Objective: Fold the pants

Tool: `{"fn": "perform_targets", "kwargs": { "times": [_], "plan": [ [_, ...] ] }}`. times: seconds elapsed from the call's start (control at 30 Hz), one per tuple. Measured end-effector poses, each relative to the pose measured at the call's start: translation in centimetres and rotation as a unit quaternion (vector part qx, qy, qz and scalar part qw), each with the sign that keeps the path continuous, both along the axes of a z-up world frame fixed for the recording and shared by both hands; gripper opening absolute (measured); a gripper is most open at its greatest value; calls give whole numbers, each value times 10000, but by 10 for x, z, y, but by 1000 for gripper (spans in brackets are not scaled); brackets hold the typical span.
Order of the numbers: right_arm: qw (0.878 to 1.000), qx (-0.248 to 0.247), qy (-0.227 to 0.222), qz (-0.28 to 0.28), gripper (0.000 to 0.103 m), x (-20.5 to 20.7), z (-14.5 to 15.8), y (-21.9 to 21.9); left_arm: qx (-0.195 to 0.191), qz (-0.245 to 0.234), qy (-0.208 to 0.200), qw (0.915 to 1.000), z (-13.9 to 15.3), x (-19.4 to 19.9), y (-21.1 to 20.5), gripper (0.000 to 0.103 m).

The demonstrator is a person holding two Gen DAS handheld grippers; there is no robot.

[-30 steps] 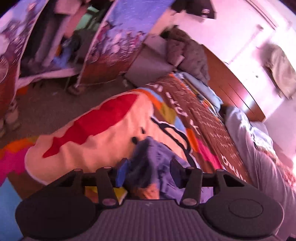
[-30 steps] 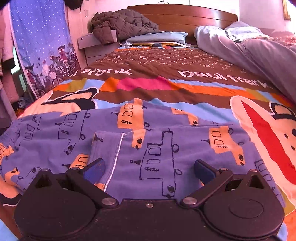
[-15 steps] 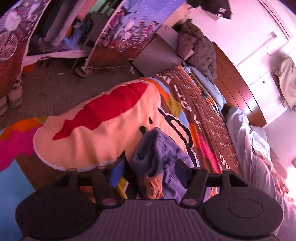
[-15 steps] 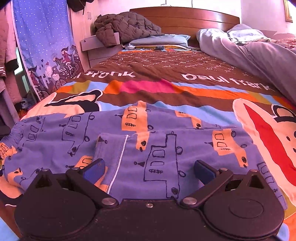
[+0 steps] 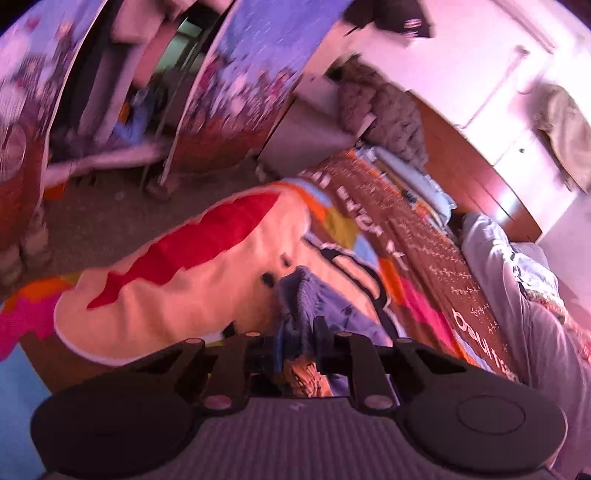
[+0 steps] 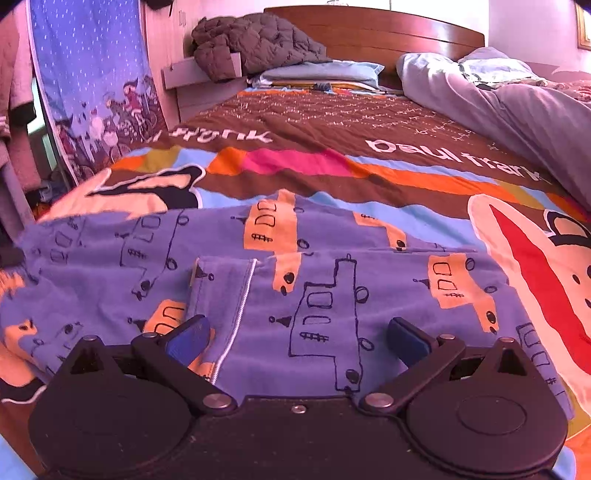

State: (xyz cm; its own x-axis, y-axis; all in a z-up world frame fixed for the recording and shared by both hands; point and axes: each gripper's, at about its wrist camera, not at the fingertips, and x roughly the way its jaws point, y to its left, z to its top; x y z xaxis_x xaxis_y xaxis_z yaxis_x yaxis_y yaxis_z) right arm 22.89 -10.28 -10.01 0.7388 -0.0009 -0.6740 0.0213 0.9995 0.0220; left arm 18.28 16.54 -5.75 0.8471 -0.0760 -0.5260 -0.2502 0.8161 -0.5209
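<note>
The pants [image 6: 325, 280] are purple with orange bus prints and lie spread across the colourful bedspread [image 6: 303, 162]. A folded flap with a white seam lies on their near middle. My right gripper [image 6: 295, 334] is open, its blue pads just over the near edge of the pants, holding nothing. In the left wrist view my left gripper [image 5: 297, 339] is shut on a bunched end of the pants [image 5: 314, 306], lifted off the bedspread [image 5: 184, 266] near the bed's side edge.
A grey duvet [image 6: 498, 99] lies along the right side of the bed. A brown jacket [image 6: 255, 40] sits on the bedside table by the wooden headboard [image 6: 373, 33]. A blue printed cloth [image 6: 92, 77] hangs at the left. Floor [image 5: 110, 210] lies beyond the bed's edge.
My left gripper has closed on the bunched end of the pants and the view has swung. The left part of the pants has shifted. My right gripper has stayed open in place.
</note>
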Motion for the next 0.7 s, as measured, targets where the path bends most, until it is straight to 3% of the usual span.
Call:
{"fn": "perform_targets", "kwargs": {
  "times": [0.07,0.17,0.3,0.43,0.53,0.7],
  "plan": [
    [10000,30,0,-5,102,0,0,0,243,-47,-197,9995,6,-5,-11,17],
    [9993,369,-26,-17,102,1,2,-7,254,-141,-399,9988,17,-5,-24,17],
    [9905,1325,-346,154,102,-11,25,-46,359,-271,-484,9978,40,-3,-52,17],
    [9910,1155,-590,340,102,-27,48,-95,718,-554,-707,9934,70,-3,-96,17],
    [9945,728,-685,315,102,-41,54,-135,922,-942,-725,9886,86,1,-137,17],
    [9974,249,-680,-14,102,-61,45,-203,1695,-1775,-706,9668,94,3,-231,17]
  ]
}}
